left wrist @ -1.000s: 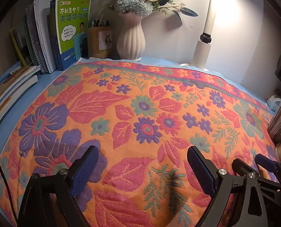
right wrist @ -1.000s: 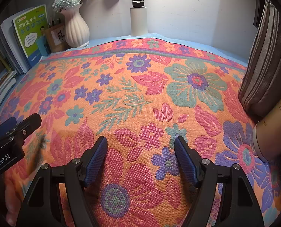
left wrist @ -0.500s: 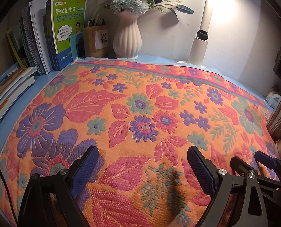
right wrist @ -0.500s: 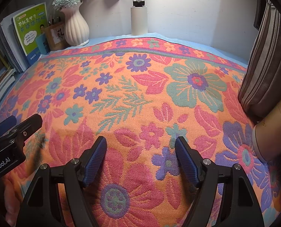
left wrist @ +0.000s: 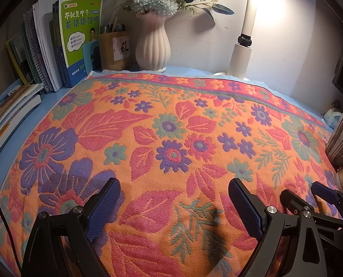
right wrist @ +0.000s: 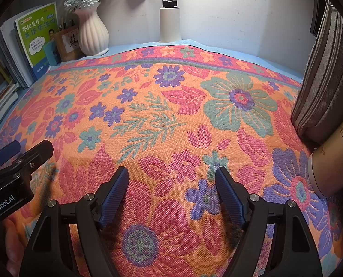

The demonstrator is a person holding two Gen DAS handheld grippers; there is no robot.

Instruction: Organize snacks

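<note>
under my left gripper (left wrist: 173,205) the cloth (left wrist: 171,138) is orange, woven with pink leaves, purple flowers and teal sprigs, and its far edge carries a pink band of small orange and teal blossoms. my fingers are black with dark blue ribbed pads (left wrist: 245,207). ahead and to the left, a book (left wrist: 81,34) with a lime-green cover, white bubbles and blue lettering. beside it a brown pen holder (left wrist: 115,50), then a ribbed white vase (left wrist: 153,46) of pale blue and cream flowers. off my right gripper (right wrist: 171,191), a big teal flower with a purple heart, and a grey striped curtain (right wrist: 321,92) at the right. blue surface beyond the cloth.
</note>
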